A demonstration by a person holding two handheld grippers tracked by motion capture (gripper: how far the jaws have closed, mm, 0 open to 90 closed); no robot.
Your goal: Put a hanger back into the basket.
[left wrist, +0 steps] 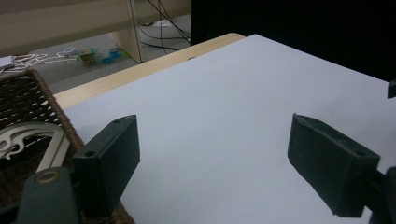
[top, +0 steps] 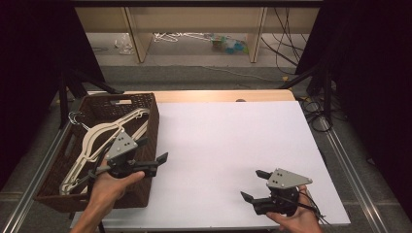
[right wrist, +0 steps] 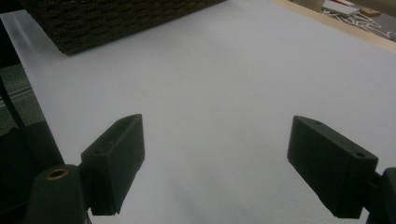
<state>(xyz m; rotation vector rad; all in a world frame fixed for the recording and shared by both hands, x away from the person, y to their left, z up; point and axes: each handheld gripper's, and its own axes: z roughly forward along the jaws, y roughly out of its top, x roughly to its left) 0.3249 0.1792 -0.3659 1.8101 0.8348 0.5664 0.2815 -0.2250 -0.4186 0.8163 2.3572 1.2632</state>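
Looking down from the high view, we see the cream clothes hangers [top: 99, 141] lying in a pile inside the brown woven basket [top: 151, 127]. The basket sits at the left side of the table, on the edge of the white sheet [top: 228, 150] that covers most of the tabletop. The hangers' wire hooks poke up over the basket's far left corner.

Our left gripper [top: 153, 150] is just beside the hangers, over the basket's right wall near its front end. Its tips point to the right, out over the white sheet and away from the hangers. We cannot tell from above if the gripper's body touches the basket's rim. In the left gripper view, a bit of a hanger [left wrist: 28, 140] and the basket's wall [left wrist: 46, 100] show at the left edge, behind the left jaw. The two black jaws stand wide apart, and between them is nothing but white sheet. This gripper holds nothing.

Our left hand [top: 109, 187] grips the gripper from below, in front of the basket.

Our right gripper [top: 255, 184] is well apart from the hangers, low over the white sheet at the near right of the table. Its tips point left. In the right gripper view its jaws are spread wide too, with nothing between them, and the basket's dark side [right wrist: 121, 21] shows far off at the top. Our right hand [top: 296, 221] holds it at the table's near edge.

Past the table's far edge we see the floor, with cables [top: 286, 39] and some small colourful things [top: 228, 44] lying by wooden legs.
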